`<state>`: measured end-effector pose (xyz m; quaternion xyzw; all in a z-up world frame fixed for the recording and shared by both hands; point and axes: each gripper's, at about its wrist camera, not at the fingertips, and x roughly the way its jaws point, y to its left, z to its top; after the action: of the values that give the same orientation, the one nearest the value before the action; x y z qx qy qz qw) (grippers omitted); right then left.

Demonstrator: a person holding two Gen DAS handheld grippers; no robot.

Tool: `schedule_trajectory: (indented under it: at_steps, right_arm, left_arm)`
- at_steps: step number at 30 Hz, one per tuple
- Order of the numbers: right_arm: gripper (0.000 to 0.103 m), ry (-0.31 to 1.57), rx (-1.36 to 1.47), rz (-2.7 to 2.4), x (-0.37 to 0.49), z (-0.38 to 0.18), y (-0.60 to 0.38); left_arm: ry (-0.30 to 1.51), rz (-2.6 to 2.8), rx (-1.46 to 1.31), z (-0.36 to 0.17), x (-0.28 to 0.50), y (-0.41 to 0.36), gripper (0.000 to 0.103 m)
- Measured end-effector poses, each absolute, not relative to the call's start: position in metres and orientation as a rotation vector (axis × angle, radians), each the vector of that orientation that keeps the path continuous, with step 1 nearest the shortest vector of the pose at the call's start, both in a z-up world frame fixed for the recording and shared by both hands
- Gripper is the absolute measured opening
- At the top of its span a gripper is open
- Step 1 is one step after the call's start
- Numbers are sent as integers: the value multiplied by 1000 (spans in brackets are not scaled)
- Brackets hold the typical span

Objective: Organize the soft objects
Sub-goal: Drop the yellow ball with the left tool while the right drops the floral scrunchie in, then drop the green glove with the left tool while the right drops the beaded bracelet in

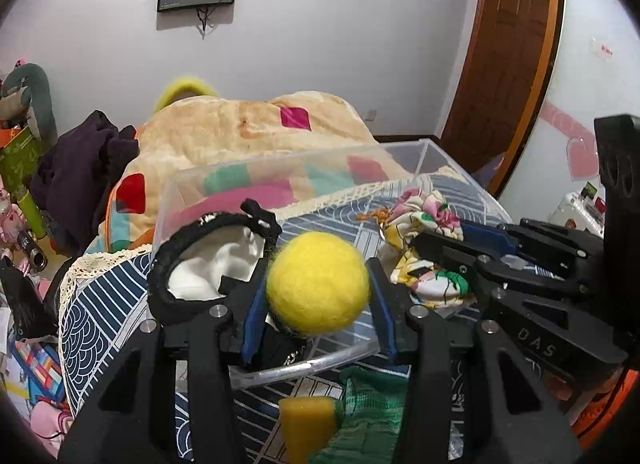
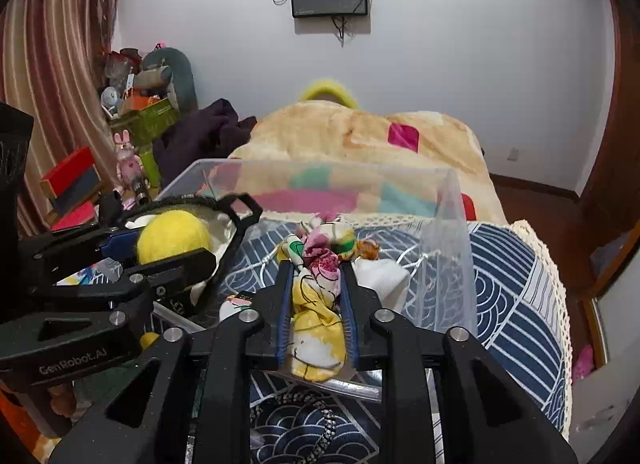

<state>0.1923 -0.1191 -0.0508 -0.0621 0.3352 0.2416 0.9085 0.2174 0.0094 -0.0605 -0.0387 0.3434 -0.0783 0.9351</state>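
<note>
The left claw (image 1: 318, 284) is clamped on a fuzzy yellow ball (image 1: 318, 283), its blue-padded fingers (image 1: 253, 318) pressing on both sides, and holds it over the near wall of a clear plastic bin (image 1: 296, 162) that sits on a bed covered in a navy-and-white patterned spread (image 1: 102, 304). The right claw (image 2: 314, 300) is closed around a floral cloth bundle (image 2: 316, 316) printed in yellow, pink and green, also at the bin's near wall, with the bundle's knotted top reaching into the bin. Inside the bin, on its left side, lies a black-rimmed white pouch (image 1: 208, 264), touching the ball's left edge in the left wrist view. A white cloth (image 2: 380, 276) lies on the bin floor just right of the bundle. Outside the bin, at the bed's near edge, a yellow sponge block (image 1: 306, 424) rests beside a green mesh cloth (image 1: 372, 416). Beyond the bin's far wall, a cream patchwork blanket (image 2: 360, 132) is heaped toward the far end of the bed.
</note>
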Motion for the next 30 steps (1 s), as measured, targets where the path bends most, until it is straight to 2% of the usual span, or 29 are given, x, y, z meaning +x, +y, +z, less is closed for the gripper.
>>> schedule_trajectory:
  at_steps: [1, 3, 7, 13, 15, 17, 19, 21, 22, 30]
  right_arm:
    - [26, 691, -130, 496, 192, -51, -121]
    - [39, 683, -130, 494, 191, -49, -124]
    - [49, 669, -136, 491, 188, -44, -127]
    - [58, 636, -138, 490, 178, -33, -134]
    - [69, 617, -137, 495, 172, -27, -136]
    - [73, 591, -137, 504, 165, -23, -141]
    - [74, 570, -144, 508, 158, -19, -143]
    - [76, 559, -156, 517, 149, -18, -146]
    - [76, 558, -161, 517, 147, -19, -146]
    - [76, 649, -206, 540, 129, -51, -149]
  left_arm:
    - [702, -162, -78, -61, 216, 9, 54]
    - [696, -163, -80, -61, 214, 9, 59]
    - [680, -156, -84, -57, 206, 11, 66]
    - [629, -156, -112, -38, 189, 22, 67]
    - [614, -162, -110, -32, 182, 25, 68]
    - [600, -159, -107, -27, 173, 27, 68]
    - [596, -160, -104, -24, 165, 30, 72]
    - [597, -160, -104, -25, 156, 32, 82]
    - [598, -161, -103, -27, 152, 31, 84]
    - [705, -198, -78, -59, 131, 18, 84]
